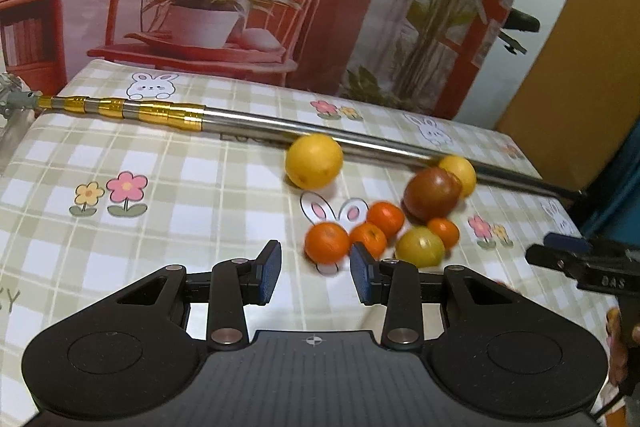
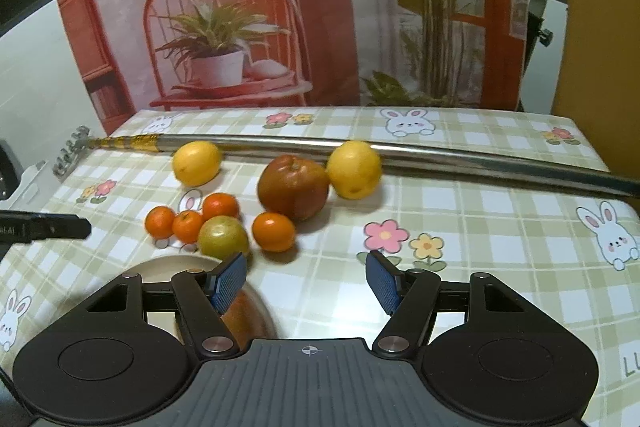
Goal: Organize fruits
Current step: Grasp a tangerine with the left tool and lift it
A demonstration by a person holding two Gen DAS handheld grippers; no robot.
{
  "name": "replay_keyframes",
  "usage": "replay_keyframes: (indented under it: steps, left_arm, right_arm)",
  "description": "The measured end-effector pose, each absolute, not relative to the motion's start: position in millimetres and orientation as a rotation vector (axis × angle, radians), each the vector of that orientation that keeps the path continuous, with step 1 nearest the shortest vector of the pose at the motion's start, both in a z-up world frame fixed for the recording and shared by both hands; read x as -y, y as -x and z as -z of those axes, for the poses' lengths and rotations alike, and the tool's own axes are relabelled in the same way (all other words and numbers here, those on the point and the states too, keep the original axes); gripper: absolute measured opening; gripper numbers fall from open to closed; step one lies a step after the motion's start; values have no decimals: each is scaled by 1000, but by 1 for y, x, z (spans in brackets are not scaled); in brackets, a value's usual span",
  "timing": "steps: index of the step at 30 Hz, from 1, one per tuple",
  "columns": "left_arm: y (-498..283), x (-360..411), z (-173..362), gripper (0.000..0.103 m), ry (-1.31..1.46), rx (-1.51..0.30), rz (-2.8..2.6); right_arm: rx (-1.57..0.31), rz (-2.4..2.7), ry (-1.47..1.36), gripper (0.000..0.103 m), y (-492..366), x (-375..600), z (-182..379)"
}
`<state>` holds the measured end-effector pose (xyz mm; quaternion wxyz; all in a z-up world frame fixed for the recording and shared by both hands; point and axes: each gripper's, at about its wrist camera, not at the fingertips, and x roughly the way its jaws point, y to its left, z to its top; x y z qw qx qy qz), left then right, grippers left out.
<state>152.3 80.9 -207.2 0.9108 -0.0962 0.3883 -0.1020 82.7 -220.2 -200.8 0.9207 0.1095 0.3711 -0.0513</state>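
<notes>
Hovering with jaws apart and empty, left tool (image 1: 315,273) and right tool (image 2: 306,281) face fruit clustered mid-surface (image 2: 500,235) (open cloth either side): tangerines (image 2: 273,231), lemons (image 2: 353,169), below the metal pole (image 2: 440,155).

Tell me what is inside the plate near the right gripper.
The plate holds one orange-brown fruit, only partly visible. The right gripper body covers the rest of the plate, so anything else there is hidden.

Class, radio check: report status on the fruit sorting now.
Left gripper and right gripper open, empty. Fruits loose on tablecloth; one on plate. Metal pole behind them.
</notes>
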Motion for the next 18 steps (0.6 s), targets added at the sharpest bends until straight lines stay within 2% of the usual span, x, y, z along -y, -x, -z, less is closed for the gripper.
replay_keyframes:
  steps: [18]
  left_arm:
    - [-203, -55, 248, 40, 151, -890, 241]
  right_arm:
    - [-744, 169, -258, 62, -90, 244, 210]
